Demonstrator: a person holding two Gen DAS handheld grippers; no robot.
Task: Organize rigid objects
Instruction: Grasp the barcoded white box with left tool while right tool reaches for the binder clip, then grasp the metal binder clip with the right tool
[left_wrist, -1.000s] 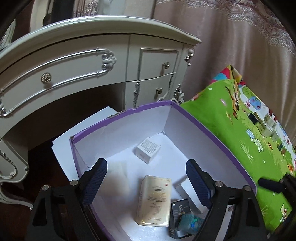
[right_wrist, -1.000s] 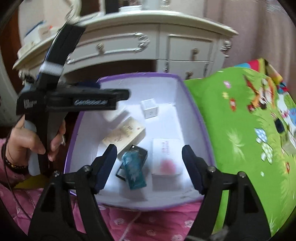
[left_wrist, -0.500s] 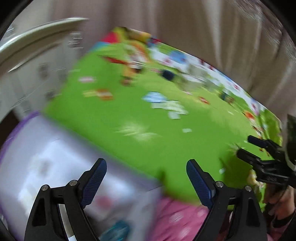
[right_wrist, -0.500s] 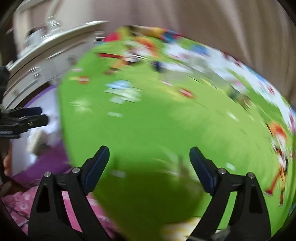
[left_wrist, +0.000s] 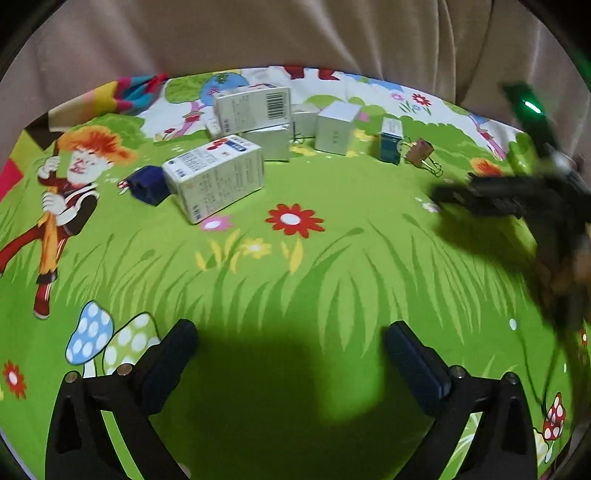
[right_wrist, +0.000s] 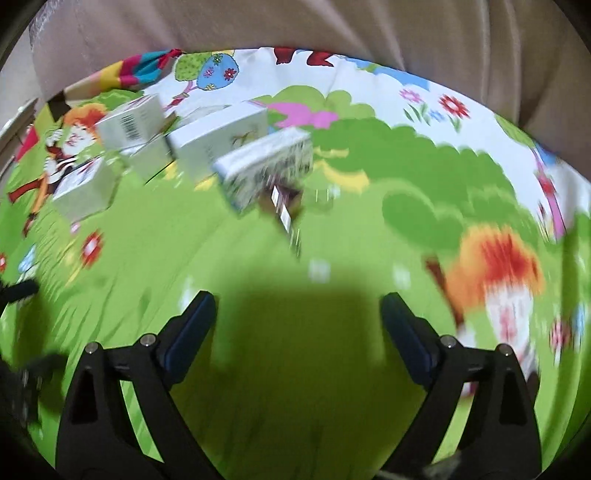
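Left wrist view, left gripper (left_wrist: 291, 341): jaws wide apart and opening, nothing between them; only green play mat (left_wrist: 295, 280) and the gripper's shadow below.
Left wrist view, boxes: a cluster lies well ahead of the fingertips. Nearest is a white carton with blue and red print (left_wrist: 214, 177), ahead and to the left, on its side.
Left wrist view, beside that carton: a dark blue small object (left_wrist: 147, 184) touches its left end; kind cannot be told.
Left wrist view, farther back: a barcoded white box (left_wrist: 253, 107) rests atop a silver box (left_wrist: 271, 140); a plain white box (left_wrist: 336, 127) and a small blue box (left_wrist: 390, 144) stand to the right.
Left wrist view, clip: a brown binder clip (left_wrist: 421, 151) just right of the blue box.
Left wrist view, right gripper (left_wrist: 491, 195): blurred, at the right edge, above the mat.
Right wrist view, right gripper (right_wrist: 297, 319): jaws spread and opening, empty, over bare mat (right_wrist: 351, 229).
Right wrist view, boxes: heavily blurred; a printed white box (right_wrist: 266, 164) ahead, other white boxes (right_wrist: 218, 140) ahead-left.
Backdrop: beige curtain (left_wrist: 295, 37).
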